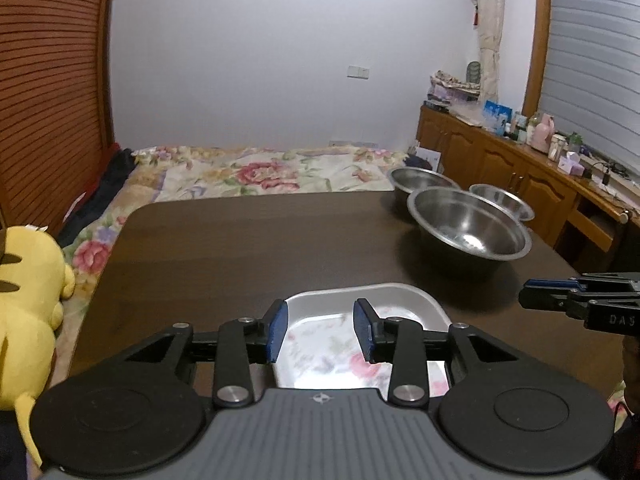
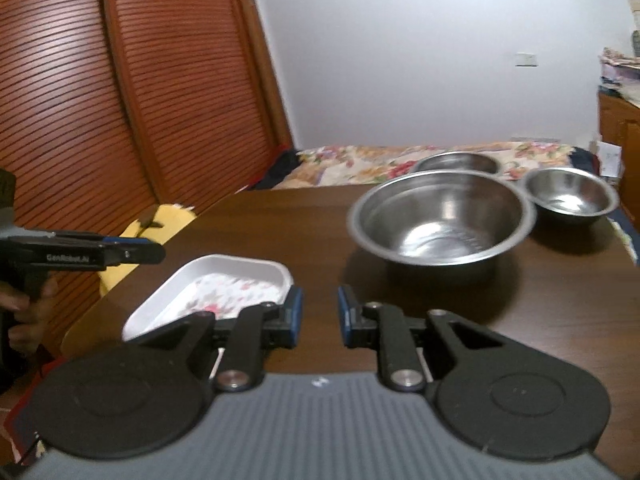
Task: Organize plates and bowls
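**Lining up on the plate before the bowls**

My left gripper (image 1: 320, 330) hangs with its jaws parted and nothing between them, directly over the near part of the white flowered plate (image 1: 360, 312). The plate's far rim shows just ahead of my left fingertips, its flowered floor between and below them. My right gripper (image 2: 319, 316) is also spread and empty, over bare dark table (image 2: 520, 308); the plate lies to the left of its jaws, its corner just beside the left fingertip.

Ahead and to the right of my right jaws stand three steel bowls: the large bowl (image 2: 440, 216) nearest, the small bowl (image 2: 570, 196) to its right, and a third bowl (image 2: 456, 162) behind, partly hidden by the large one. The right view is blurred, so I cannot say whether the bowls touch each other.

I judge the step in hand is taking the plate with my left jaws. To do it well I would lower until one fingertip sits inside the rim and the other outside, then pinch the rim itself, not the flat floor. I would keep the right jaws clear of the plate's corner and lift level, since a shallow plate held by one edge will want to tip.
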The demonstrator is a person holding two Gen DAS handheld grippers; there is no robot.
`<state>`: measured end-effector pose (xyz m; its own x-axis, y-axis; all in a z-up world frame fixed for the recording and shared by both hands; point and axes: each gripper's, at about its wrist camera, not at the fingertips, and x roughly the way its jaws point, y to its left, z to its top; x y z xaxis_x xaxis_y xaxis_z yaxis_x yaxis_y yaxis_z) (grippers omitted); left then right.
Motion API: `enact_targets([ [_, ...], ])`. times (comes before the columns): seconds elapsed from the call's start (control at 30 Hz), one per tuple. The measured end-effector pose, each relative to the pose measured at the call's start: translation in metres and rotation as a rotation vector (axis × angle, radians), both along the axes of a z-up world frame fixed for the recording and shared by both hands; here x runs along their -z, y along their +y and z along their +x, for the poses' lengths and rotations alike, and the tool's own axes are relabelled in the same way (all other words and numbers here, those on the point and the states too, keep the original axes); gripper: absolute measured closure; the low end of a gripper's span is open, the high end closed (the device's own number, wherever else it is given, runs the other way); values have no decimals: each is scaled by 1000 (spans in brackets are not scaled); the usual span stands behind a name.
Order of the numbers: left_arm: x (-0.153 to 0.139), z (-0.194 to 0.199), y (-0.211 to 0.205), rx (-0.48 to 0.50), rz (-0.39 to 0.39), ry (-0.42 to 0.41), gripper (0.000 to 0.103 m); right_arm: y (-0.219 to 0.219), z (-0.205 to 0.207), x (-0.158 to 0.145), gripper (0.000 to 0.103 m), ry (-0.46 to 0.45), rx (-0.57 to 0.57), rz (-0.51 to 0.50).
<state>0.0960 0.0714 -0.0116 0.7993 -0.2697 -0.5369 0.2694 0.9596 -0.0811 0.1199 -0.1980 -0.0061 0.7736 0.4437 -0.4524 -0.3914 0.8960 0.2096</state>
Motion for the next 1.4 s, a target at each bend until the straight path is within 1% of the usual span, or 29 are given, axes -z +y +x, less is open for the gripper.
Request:
enact_targets([
  [0.23, -6, 21, -33, 56, -5, -17, 62, -35, 7, -5, 82, -35, 78, -8],
  [0.27, -6, 24, -38, 64, -6, -20, 62, -39, 10, -5, 80, -40, 90, -7],
  [0.3, -7, 27, -43, 71, -7, -22, 61, -44, 13, -5, 74, -45, 101, -10],
  [0.33, -8, 30, -47, 77, -8, -24, 60, -49, 16, -5, 69, -52, 117, -11],
  [0.37, -8, 33, -51, 82, -10, -25, 59, -53, 20, -5, 61, -59, 132, -11],
  [0.4, -8, 36, -55, 88, -12, -26, 59, -57, 25, -4, 57, -67, 146, -10],
  [0.5, -6, 47, -66, 100, -11, -24, 55, -66, 42, 1, 57, -62, 164, -12],
  [0.6, -4, 61, -76, 100, -13, -16, 51, -72, 56, 5, 52, -58, 173, -11],
  [0.77, -2, 77, -90, 99, -3, -4, 49, -79, 80, 13, 51, -46, 158, 2],
  [0.87, -2, 87, -96, 95, -13, 7, 48, -80, 91, 15, 50, -43, 144, 9],
  [1.23, 6, 117, -115, 98, -50, 59, 48, -88, 106, 24, 49, -13, 113, 56],
  [1.4, 12, 129, -116, 93, -64, 85, 48, -87, 106, 26, 49, -4, 103, 74],
])
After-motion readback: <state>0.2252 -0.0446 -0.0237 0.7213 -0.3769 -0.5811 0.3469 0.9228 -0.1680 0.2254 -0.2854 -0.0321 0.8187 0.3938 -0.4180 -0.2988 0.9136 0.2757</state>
